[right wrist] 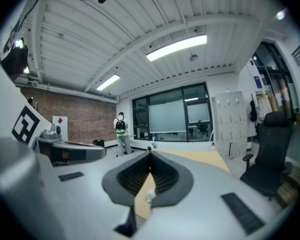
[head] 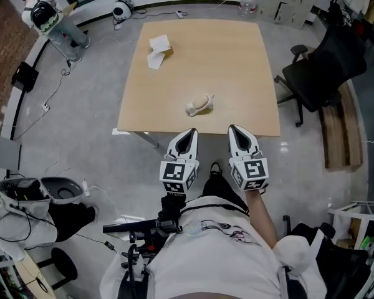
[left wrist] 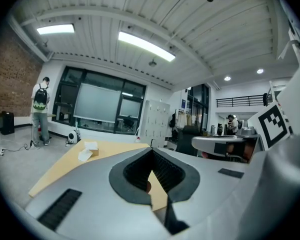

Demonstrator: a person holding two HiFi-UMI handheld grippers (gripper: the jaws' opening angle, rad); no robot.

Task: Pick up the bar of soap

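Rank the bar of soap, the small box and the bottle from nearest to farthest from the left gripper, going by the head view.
From the left gripper:
1. Bar of soap, on the near half of the table, just ahead of the gripper.
2. Small box with white paper, toward the table's far left.
3. Bottle, beyond the table's far edge, to the right.

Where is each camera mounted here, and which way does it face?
Head view: on the person's head, steeply down at table, soap, left gripper, right gripper, torso.
Left gripper view: rides the left gripper, along its shut jaws across the table.
Right gripper view: rides the right gripper, same heading, jaws shut.
Both gripper views share the backpack wearer.
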